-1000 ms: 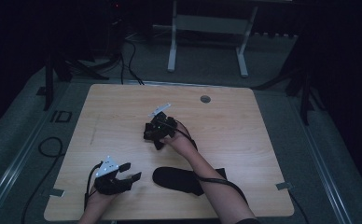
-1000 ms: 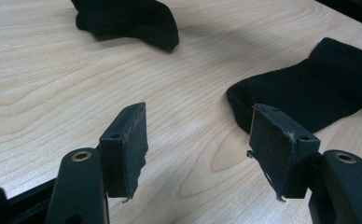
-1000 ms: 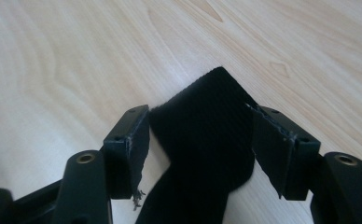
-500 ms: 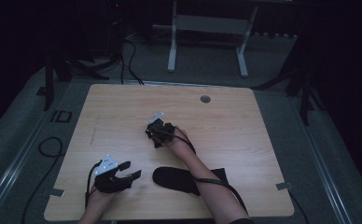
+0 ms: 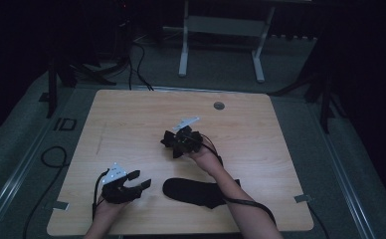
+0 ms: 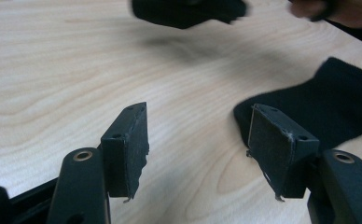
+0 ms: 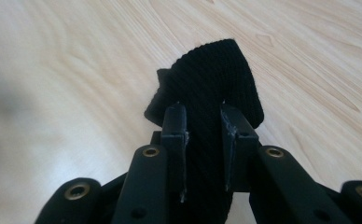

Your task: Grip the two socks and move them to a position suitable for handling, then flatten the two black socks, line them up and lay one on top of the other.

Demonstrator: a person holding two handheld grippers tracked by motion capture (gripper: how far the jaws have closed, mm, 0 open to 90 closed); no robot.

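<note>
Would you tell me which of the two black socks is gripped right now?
The bunched sock in the right gripper; the other sock lies flat and free.

Overhead table (image 5: 131, 124) view, two tool-mounted close-ups

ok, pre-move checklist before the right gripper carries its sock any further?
1. Right gripper grip: its jaws have just been closing and the pads now pinch the held black sock - ok.
2. Depth of bite: fabric fills the gap between the pads and folds over above them - ok.
3. Held sock off the table: cannot tell, the high view is too dark.
4. Left gripper: jaws open, nothing between them - ok.
5. Second sock: flat on the table near the front edge, apart from the left gripper - ok.
6. Space between the grippers: bare wood - ok.
</note>
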